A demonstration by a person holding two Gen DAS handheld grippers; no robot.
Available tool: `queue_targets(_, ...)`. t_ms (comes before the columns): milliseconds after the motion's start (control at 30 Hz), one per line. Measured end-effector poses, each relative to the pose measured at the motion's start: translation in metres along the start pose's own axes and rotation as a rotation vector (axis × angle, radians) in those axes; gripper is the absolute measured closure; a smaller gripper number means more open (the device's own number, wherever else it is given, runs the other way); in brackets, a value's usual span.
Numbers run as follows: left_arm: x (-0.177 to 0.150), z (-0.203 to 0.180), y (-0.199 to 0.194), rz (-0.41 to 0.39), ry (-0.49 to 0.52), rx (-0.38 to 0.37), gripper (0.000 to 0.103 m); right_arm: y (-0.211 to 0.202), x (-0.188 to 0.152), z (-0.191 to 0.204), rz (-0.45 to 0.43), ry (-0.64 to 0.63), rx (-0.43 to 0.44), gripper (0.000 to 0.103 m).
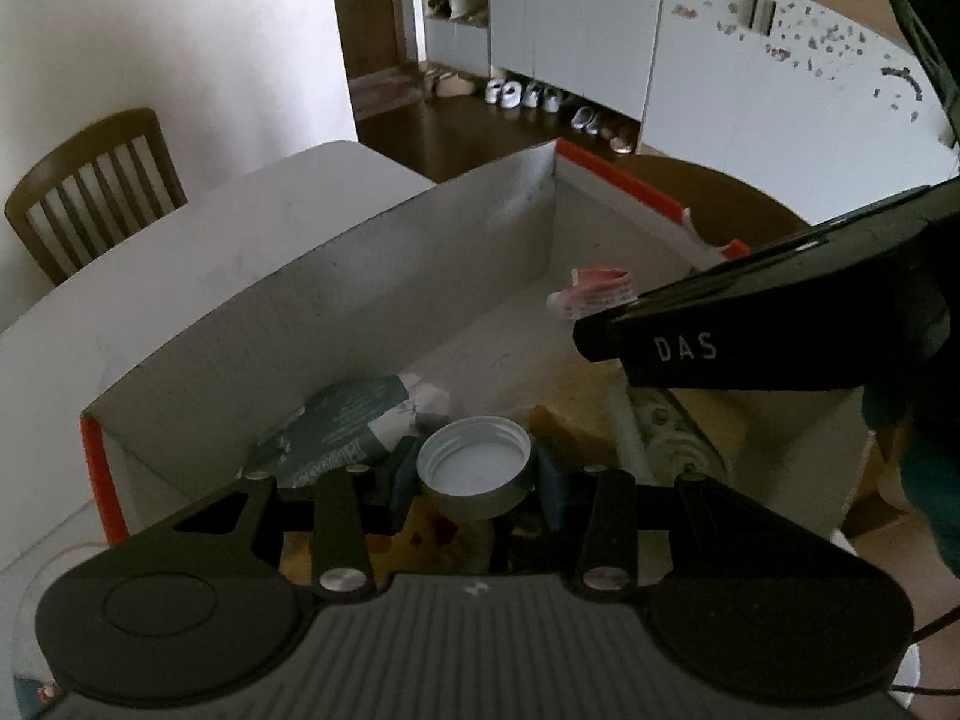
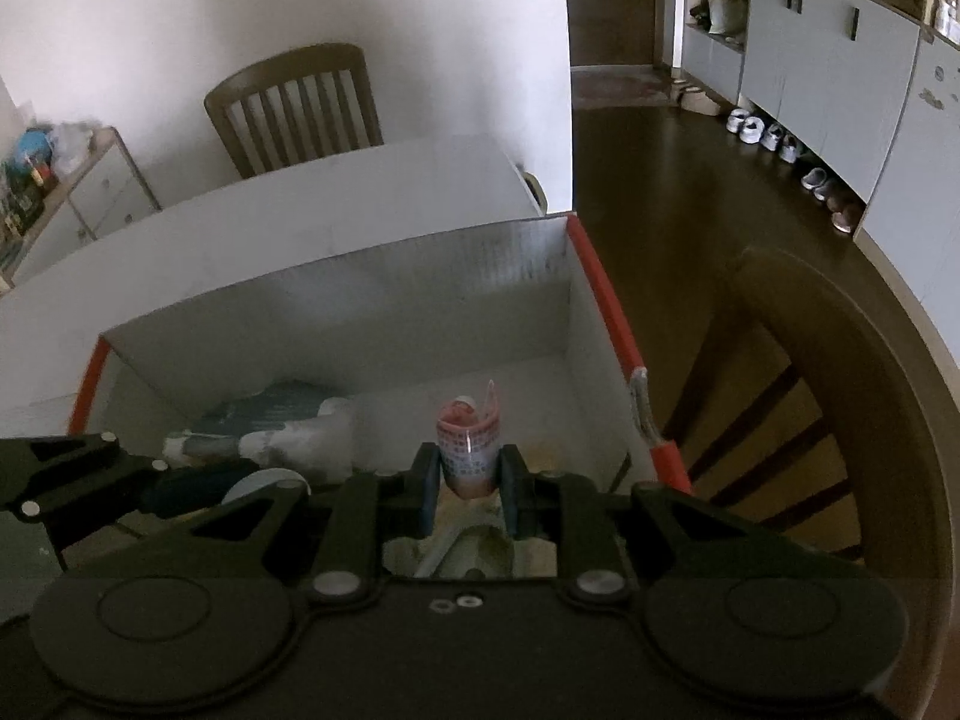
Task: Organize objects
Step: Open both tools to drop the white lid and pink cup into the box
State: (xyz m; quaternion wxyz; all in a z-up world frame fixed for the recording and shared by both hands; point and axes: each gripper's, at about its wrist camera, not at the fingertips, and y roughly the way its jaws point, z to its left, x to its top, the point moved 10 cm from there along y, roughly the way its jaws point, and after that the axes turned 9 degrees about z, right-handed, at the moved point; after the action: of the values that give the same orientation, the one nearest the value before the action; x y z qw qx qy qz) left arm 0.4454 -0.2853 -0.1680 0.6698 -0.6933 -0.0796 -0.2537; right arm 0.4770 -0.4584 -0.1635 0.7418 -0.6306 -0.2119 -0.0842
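An open white box with orange-red edges stands on a white table. My left gripper is shut on a white screw cap with a silvery side, held over the box's near end. My right gripper is shut on a crumpled pink and white packet over the same box; that packet also shows in the left wrist view under the black body of the right gripper. A dark teal and white wrapper lies on the box floor, also seen as the wrapper in the right wrist view.
A wooden chair stands behind the table. Another chair back is close on the right of the box. A low cabinet with clutter stands far left. Grey cupboards and shoes line the dark floor beyond.
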Motion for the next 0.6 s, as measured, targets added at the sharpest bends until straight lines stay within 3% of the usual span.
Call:
queue_targets(533, -0.009, -0.001, 0.025, 0.15, 0.014, -0.067, 0.062, 0.018, 0.003, -0.003, 0.051, 0.013, 0.012, 0.081)
queue_targets(600, -0.01, -0.001, 0.026, 0.163, 0.019, -0.067, 0.055, 0.017, 0.004, -0.006, 0.044, 0.025, 0.02, 0.079)
